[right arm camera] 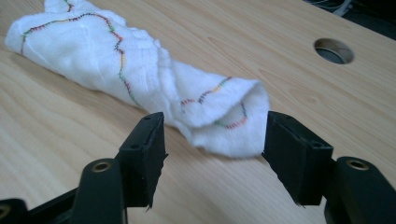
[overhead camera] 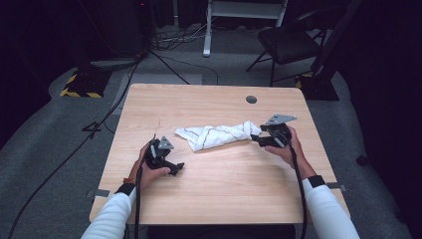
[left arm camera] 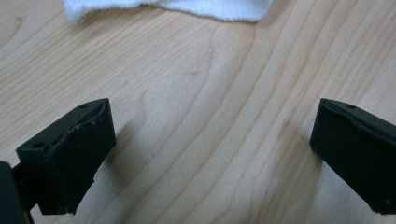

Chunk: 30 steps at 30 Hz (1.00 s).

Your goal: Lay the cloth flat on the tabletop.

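High view first: on the light wooden rectangular table [overhead camera: 214,184], the left gripper [overhead camera: 175,167] sits at about eight o'clock from the table's centre, held in the person's left hand [overhead camera: 149,167], its black cable [overhead camera: 137,199] trailing back along a white sleeve [overhead camera: 112,216]. In the left gripper view its two black jaws stand wide apart over bare wood grain, holding nothing, with the edge of the cloth lying beyond them at twelve o'clock. Near the centre of the table lies a crumpled white cloth with wavy multicoloured stitching [overhead camera: 216,134], bunched into a long roll that runs from nine o'clock toward three o'clock. At the cloth's three o'clock end is the right gripper [overhead camera: 255,140], held in the person's right hand [overhead camera: 288,147], with a grey three-cornered plate [overhead camera: 280,119] on top. In the right gripper view its jaws are open wide on either side of the cloth's [right arm camera: 140,79] near end; they have not closed on it, though I cannot tell whether the pads [right arm camera: 149,154] touch the fabric. A round hole in the tabletop [overhead camera: 251,99] sits at about one o'clock from the table's centre. Beyond the table, at one o'clock, a dark folding chair [overhead camera: 286,42] stands on the grey floor [overhead camera: 50,139].
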Tool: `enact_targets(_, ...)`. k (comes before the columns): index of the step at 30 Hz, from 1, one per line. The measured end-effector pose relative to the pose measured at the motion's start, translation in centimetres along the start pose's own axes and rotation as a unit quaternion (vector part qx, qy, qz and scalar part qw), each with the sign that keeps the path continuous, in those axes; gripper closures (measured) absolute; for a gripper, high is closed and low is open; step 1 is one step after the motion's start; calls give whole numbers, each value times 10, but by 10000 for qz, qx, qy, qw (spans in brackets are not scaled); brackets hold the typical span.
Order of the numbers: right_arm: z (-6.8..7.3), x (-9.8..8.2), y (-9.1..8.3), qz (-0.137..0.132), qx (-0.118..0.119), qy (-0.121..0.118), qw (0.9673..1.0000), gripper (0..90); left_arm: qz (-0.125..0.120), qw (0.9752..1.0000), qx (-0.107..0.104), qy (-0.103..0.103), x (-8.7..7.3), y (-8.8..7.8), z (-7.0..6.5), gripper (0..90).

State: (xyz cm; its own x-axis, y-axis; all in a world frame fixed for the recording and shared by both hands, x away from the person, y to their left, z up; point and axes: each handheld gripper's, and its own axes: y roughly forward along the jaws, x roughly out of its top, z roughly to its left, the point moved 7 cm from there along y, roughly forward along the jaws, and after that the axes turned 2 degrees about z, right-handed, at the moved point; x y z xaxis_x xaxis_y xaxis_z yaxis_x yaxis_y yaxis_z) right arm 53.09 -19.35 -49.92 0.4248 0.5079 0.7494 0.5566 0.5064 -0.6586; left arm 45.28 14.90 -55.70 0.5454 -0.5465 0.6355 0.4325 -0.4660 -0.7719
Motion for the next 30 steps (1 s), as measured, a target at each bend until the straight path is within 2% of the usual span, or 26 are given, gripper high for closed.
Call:
enact_targets(6, 15, 1, 37, 259, 21, -267, 9993, 382, 6, 9999, -68, 96, 14, 12, 2, 4)
enact_targets(9, 18, 1, 49, 281, -15, -162, 9995, 426, 1, 9999, -115, 113, 18, 15, 2, 4)
enact_targets(10, 18, 1, 51, 279, -3, -134, 9995, 464, -3, 9997, -136, 187, 21, 17, 1, 4)
enact_targets(12, 19, 0, 54, 266, 68, -99, 9996, 540, 5, 9997, -165, 203, 23, 19, 0, 5)
enact_targets(13, 19, 0, 54, 266, 68, -99, 9996, 540, 5, 9997, -165, 203, 23, 19, 0, 4)
enact_targets(14, 21, -2, 54, 320, 137, -180, 9992, 653, 12, 9997, -155, 189, 24, 19, 0, 4)
enact_targets(18, 24, -5, 50, 393, 256, -308, 9984, 773, -5, 9997, -151, 214, 23, 19, 0, 11)
enact_targets(20, 24, -6, 49, 412, 279, -353, 9981, 783, 0, 9996, -161, 222, 23, 18, 0, 22)
enact_targets(24, 23, -15, 33, 465, 467, -418, 9969, 792, -39, 9997, -155, 197, 24, 18, 0, 40)
enact_targets(30, 11, -29, 15, 540, 478, -394, 9966, 791, -41, 9997, -132, 180, 24, 18, -1, 43)
